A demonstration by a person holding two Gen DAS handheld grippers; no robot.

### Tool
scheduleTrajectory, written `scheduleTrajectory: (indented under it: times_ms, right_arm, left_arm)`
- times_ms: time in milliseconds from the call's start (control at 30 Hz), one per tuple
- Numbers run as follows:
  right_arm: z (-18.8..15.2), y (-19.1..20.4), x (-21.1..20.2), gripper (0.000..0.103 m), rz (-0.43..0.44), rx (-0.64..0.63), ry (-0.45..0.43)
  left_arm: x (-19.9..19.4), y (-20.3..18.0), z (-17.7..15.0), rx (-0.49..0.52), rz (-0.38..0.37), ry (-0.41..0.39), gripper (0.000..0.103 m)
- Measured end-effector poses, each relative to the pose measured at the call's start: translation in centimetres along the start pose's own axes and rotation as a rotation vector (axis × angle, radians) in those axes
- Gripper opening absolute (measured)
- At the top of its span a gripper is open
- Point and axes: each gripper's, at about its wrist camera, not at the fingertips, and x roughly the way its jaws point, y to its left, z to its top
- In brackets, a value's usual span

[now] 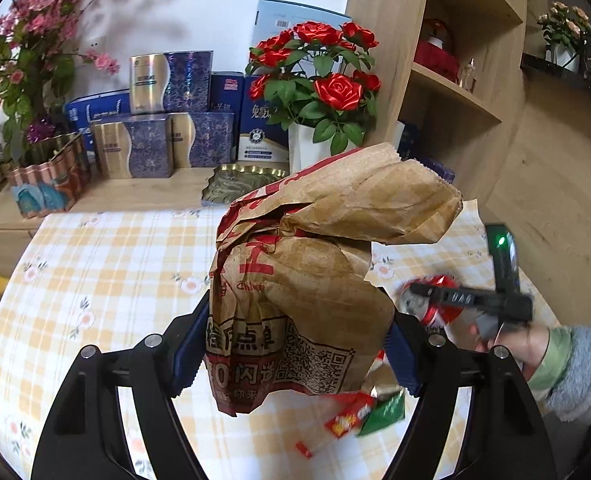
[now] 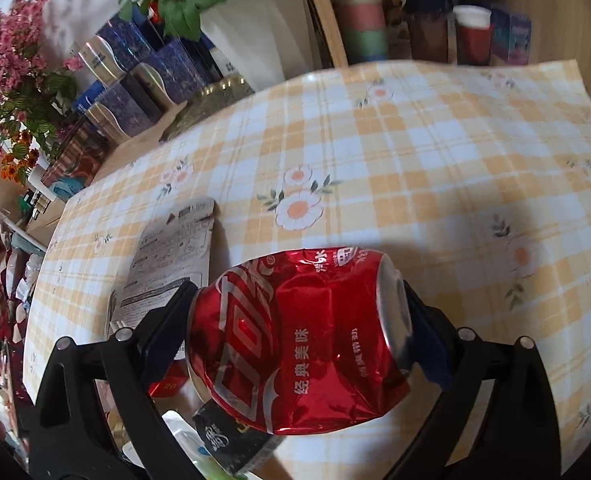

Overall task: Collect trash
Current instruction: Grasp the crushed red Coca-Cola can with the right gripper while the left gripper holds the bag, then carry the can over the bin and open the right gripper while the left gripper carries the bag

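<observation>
Checked tablecloth (image 2: pixel 435 128); left gripper (image 1: pixel 295 344) clamps paper bag (image 1: pixel 315 264) (crumpled).

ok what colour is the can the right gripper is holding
Red with white lettering and a silver top; the can, dented, shows best in the right wrist view.

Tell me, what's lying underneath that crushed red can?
Below the red can, gripped end to end by the right gripper, lie a dark packet, a small red box and a printed white wrapper on the checked tablecloth. Anything directly beneath is hidden.

Red can (image 2: pixel 299 340) reads "经典美味"; paper bag (image 1: pixel 303 280) bears a QR code.
</observation>
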Motion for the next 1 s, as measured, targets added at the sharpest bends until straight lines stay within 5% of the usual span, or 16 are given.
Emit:
scheduleTrajectory:
  times_ms: [433, 1000]
  right_arm:
    - [-1.9, -0.4, -8.9, 0.093, 0.049, -0.015, -0.174]
    - [-10.4, 2.8, -17.3, 0.093, 0.091, -0.123, -0.228]
  left_arm:
    - [-4.4, -1.0, -4.1, -0.063, 0.003, 0.012, 0.074]
    - [-12.2, -4.2, -9.2, -0.065, -0.006, 0.006, 0.075]
